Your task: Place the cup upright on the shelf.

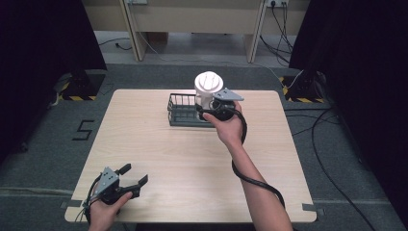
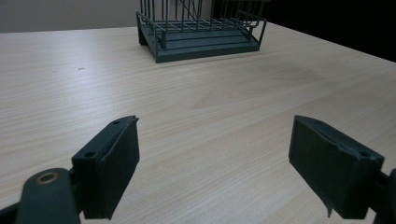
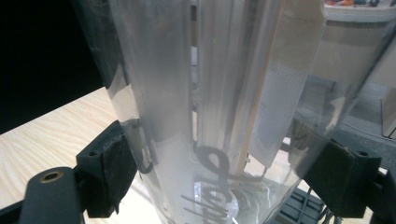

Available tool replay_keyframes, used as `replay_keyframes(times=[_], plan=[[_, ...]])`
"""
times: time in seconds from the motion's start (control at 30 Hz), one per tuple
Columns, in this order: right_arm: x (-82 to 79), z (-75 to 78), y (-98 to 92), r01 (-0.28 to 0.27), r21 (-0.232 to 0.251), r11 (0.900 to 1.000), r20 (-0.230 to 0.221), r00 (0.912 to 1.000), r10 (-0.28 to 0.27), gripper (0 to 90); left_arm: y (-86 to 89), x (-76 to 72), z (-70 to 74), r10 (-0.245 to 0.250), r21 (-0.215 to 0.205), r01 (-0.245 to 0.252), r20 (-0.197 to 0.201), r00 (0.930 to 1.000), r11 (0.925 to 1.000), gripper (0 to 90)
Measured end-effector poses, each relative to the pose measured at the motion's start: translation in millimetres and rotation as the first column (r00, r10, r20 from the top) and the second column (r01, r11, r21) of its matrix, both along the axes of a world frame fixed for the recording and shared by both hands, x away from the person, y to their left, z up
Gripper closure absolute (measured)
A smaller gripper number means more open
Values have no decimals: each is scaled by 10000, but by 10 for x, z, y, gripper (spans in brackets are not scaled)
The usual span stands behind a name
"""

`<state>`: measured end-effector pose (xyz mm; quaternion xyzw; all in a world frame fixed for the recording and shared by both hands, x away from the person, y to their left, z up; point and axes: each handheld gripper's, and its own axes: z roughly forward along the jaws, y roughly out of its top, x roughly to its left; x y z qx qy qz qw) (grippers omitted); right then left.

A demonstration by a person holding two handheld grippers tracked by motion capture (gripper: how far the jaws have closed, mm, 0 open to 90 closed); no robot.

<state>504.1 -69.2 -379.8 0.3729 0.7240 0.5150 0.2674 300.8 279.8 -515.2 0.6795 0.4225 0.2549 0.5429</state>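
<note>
The bench point(image 1: 159, 154) was bare apart from a wire basket point(image 1: 182, 109) at the back. A clear cup point(image 1: 208, 91) was held upright, lid up, above the basket's right end, clamped in the right claw point(image 1: 211, 111) on an outstretched arm. The left claw point(image 1: 132, 177) was rested wide open and empty at the near-left corner.

The cup's point(image 3: 205, 116) top and base run past the right gripper view's edges.

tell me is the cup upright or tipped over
Upright. The cup stands with its white lid on top, held between the jaws of the right hand-held gripper at the wire basket.
</note>
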Motion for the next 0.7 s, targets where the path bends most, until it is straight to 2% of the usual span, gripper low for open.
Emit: replay_keyframes(times=[0.7], plan=[[244, 98, 50, 347, 46, 9994, -59, 9994, -346, 184, -2, 2, -1, 14, -61, -14, 6, 10000, 10000, 158]])
